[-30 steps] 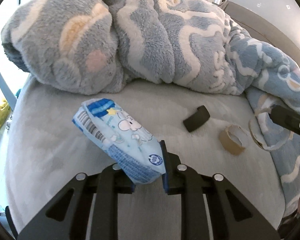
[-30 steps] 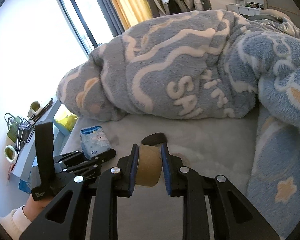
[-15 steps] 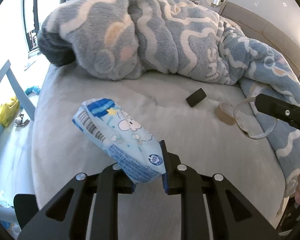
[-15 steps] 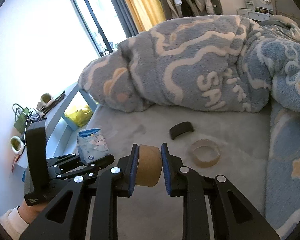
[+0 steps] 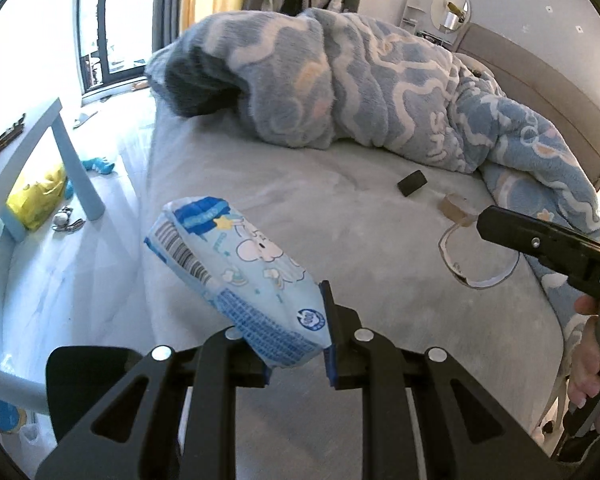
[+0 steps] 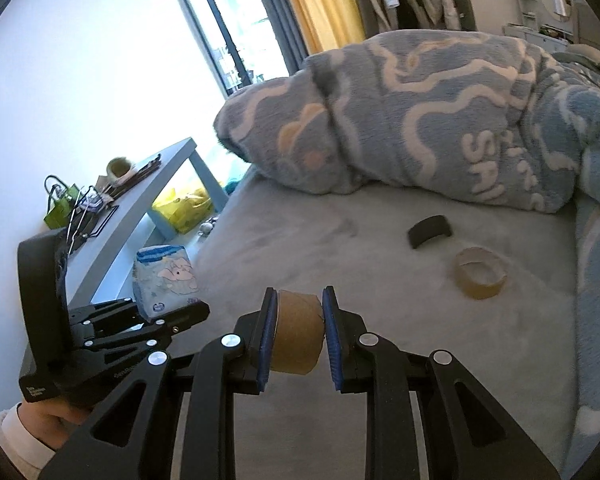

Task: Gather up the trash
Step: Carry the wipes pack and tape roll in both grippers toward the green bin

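Blue tissue packet [image 5: 236,276]: clamped in left gripper [image 5: 296,344], held above the bed's [image 5: 300,208] near edge. Cardboard tape core [image 6: 296,332]: clamped in right gripper [image 6: 298,340]. On mattress beside rumpled blanket [image 6: 420,120]: second tape core [image 6: 480,274], small black object [image 6: 430,231].

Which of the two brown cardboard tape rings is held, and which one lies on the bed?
The right gripper jaws clamp one cardboard tape ring. The other cardboard ring lies free on the grey bed, near the black curved piece.
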Motion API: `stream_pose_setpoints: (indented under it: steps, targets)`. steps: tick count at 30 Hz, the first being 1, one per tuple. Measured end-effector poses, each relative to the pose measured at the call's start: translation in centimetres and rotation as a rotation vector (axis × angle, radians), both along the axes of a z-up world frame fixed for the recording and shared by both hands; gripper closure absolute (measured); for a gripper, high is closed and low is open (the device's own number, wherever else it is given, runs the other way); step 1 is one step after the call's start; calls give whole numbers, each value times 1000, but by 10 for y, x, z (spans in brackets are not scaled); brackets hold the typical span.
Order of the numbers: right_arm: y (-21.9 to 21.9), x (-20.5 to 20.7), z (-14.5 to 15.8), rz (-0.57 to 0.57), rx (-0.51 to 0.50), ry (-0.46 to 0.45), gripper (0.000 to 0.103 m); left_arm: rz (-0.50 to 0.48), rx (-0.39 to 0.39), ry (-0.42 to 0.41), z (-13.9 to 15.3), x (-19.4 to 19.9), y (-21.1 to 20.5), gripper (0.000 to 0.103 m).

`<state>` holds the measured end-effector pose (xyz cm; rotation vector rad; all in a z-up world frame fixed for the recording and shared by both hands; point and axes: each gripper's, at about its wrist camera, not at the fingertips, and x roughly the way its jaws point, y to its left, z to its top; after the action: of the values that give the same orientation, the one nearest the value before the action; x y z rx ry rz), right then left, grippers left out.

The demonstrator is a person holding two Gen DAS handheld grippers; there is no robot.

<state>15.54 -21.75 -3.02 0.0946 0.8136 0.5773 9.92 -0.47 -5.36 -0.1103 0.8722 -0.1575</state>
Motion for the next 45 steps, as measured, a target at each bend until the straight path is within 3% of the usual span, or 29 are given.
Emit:
stream_pose_setpoints:
  steps: [13,24,45]
  targets:
    - [63,-20,8,86,14,-23,80,84,24,-24,14,-35,62,82]
    - [135,-32,5,191,5,-21,80,166,36,-4,7,-52,126,82]
    - [253,-59,-12,359,16,9,80,245,73,183,-57,-87,210,82]
